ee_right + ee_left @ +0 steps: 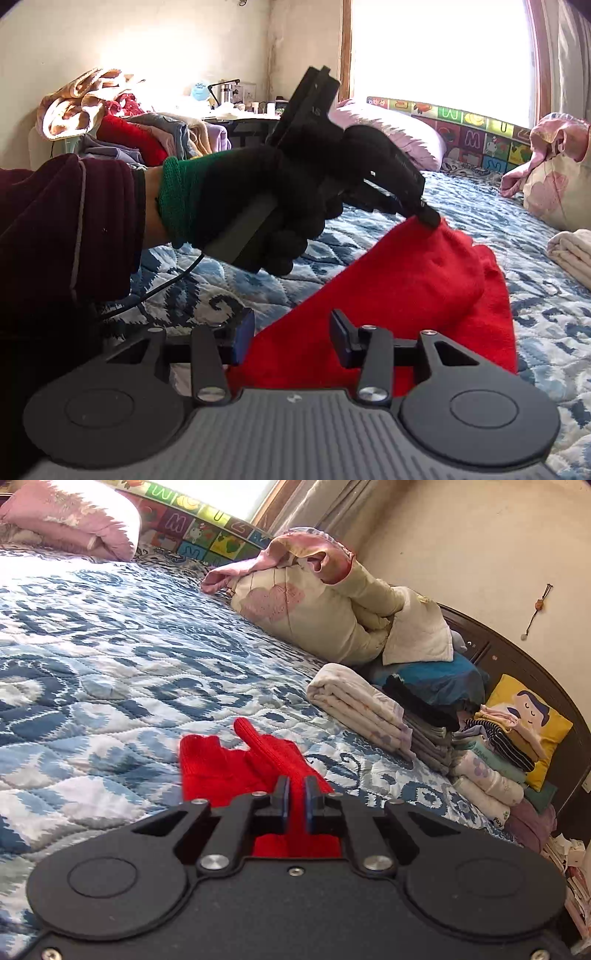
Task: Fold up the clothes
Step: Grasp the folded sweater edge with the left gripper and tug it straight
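A red knitted garment [236, 760] lies on the blue and white quilted bedspread [110, 657]. My left gripper [296, 790] is shut on a fold of it, with red cloth pinched between the blue pads. In the right wrist view that same left gripper [428, 218], held by a black-gloved hand [258, 192], lifts a corner of the red garment [413, 280] into a peak. My right gripper [291, 336] stands open low over the garment's near edge; red cloth shows between its fingers, which are apart from it.
Folded clothes in stacks [480, 753] and a folded white cloth [354, 705] sit at the bed's right side by a dark headboard [517, 664]. A cream duvet bundle [332, 609] and pink pillow [74, 517] lie further off. Loose clothes [110, 122] are heaped at the left.
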The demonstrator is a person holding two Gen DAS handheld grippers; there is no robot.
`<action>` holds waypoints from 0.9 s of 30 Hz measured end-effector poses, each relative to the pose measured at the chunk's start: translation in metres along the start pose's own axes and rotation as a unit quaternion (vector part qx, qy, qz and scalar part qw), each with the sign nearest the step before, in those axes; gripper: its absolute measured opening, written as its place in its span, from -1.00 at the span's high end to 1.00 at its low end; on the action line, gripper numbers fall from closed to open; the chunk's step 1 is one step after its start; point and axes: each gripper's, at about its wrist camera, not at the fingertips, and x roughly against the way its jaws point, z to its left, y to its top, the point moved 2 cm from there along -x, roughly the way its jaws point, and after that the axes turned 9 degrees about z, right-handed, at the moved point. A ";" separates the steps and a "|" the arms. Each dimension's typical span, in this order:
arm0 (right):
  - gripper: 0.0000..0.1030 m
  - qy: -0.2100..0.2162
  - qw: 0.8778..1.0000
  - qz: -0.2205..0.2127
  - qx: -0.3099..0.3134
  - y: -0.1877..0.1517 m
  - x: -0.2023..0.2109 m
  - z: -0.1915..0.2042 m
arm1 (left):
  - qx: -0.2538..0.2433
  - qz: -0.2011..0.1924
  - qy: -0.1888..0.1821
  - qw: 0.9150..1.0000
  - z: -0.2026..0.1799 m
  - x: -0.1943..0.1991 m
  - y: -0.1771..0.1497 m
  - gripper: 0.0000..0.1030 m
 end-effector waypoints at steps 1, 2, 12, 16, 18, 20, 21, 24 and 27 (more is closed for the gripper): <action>0.14 0.005 1.000 0.013 -0.003 -0.002 -0.003 0.000 | 0.000 0.006 0.015 1.000 0.003 -0.001 -0.002 0.88; 0.14 0.006 1.000 0.024 -0.001 -0.004 -0.004 0.000 | -0.001 0.017 0.036 0.999 0.008 -0.004 -0.006 0.88; 0.11 0.023 0.998 0.060 -0.009 -0.010 0.000 -0.004 | 0.001 0.055 0.066 0.996 0.014 -0.019 -0.013 0.87; 0.12 0.038 0.997 0.065 -0.023 -0.009 0.004 -0.011 | -0.042 0.038 0.107 0.993 0.003 -0.005 -0.010 0.48; 0.16 0.038 0.997 0.056 -0.024 -0.008 0.009 -0.011 | -0.048 0.021 0.078 0.996 -0.001 0.002 -0.007 0.46; 0.16 0.032 0.999 0.032 -0.014 -0.005 0.015 -0.008 | -0.062 0.013 0.057 0.996 -0.009 0.003 -0.006 0.46; 0.16 0.030 0.999 0.019 -0.008 -0.003 0.017 -0.007 | -0.073 0.013 0.050 0.996 -0.014 0.000 -0.005 0.46; 0.16 0.024 1.000 -0.003 0.005 0.002 0.017 -0.003 | -0.087 0.027 0.052 0.995 -0.020 -0.015 -0.007 0.46; 0.15 0.033 0.998 0.025 0.047 -0.001 0.007 0.008 | -0.086 0.048 0.074 0.992 -0.017 -0.029 -0.011 0.46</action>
